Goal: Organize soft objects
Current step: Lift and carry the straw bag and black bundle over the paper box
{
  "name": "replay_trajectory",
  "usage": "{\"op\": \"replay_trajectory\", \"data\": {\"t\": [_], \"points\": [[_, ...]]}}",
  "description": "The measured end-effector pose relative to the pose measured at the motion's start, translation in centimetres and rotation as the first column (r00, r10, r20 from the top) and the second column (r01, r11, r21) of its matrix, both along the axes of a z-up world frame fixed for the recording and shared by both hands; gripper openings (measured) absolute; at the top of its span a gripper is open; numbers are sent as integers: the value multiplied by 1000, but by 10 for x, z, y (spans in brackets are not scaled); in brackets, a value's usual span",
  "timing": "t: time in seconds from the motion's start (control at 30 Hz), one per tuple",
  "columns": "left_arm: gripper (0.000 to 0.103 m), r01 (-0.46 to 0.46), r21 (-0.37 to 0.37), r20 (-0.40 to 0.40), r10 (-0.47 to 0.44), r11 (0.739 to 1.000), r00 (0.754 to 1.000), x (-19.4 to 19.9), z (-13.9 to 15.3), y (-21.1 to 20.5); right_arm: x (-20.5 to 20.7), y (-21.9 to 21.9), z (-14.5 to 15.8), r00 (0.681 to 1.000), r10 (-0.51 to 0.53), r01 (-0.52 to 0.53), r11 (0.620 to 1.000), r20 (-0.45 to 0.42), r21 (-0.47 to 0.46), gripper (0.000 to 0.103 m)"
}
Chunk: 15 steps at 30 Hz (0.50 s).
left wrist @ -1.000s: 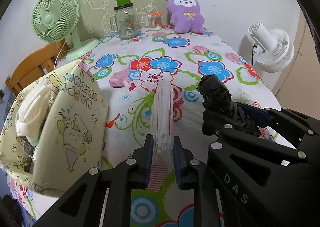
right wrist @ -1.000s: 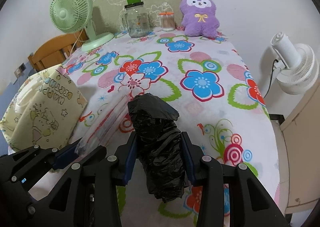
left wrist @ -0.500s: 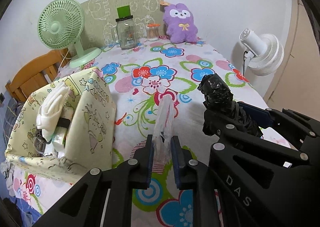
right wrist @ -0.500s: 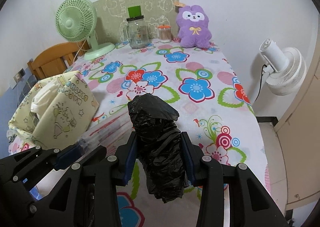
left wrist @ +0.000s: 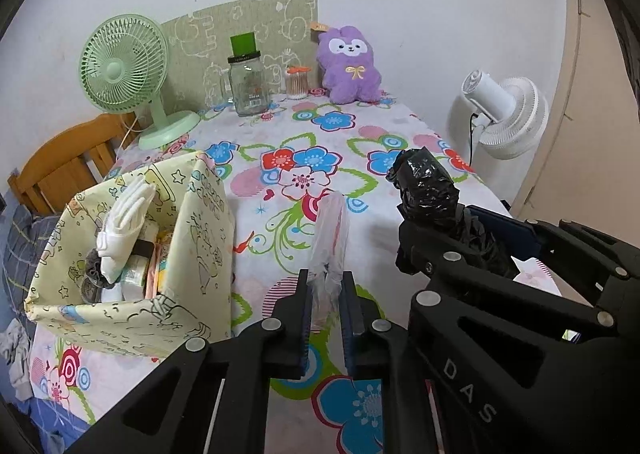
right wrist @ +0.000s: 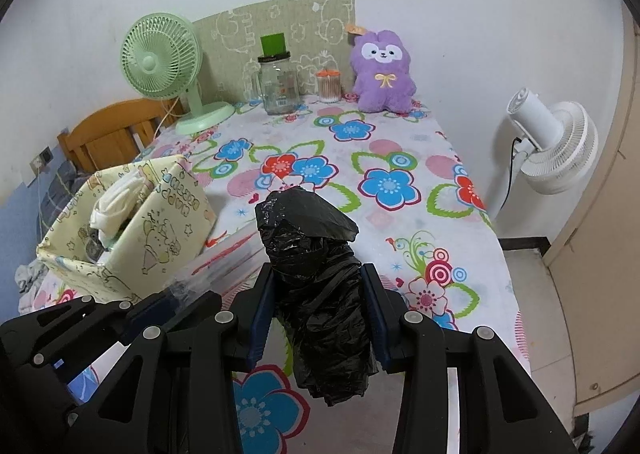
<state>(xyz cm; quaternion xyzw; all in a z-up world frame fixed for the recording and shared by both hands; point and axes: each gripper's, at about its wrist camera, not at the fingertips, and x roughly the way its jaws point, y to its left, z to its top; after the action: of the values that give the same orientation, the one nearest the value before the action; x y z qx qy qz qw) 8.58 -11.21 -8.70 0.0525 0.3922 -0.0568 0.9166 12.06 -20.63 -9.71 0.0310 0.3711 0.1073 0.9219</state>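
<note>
Holding position above the flowered desk [left wrist: 400, 125]: yellow fabric storage bin [left wrist: 200, 254], already crowded with soft goods. Risk: limp items could snag its floppy rim or spill if released off-centre. Right gripper [right wrist: 320, 314], jaws moderately parted, clenched on the black plastic bag bundle [right wrist: 316, 266]. Left gripper [left wrist: 324, 314], jaws nearly closed, pinching the clear plastic bag pack [left wrist: 330, 238], held upright beside the bin.
</note>
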Motion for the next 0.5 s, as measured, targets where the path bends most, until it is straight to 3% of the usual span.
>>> {"op": "replay_trajectory", "data": {"t": [0.5], "points": [[10,18,-5,85,-18,1000,996,-19,42,11,-21,7,41,998,-15,14,1000,64,4,45]]}}
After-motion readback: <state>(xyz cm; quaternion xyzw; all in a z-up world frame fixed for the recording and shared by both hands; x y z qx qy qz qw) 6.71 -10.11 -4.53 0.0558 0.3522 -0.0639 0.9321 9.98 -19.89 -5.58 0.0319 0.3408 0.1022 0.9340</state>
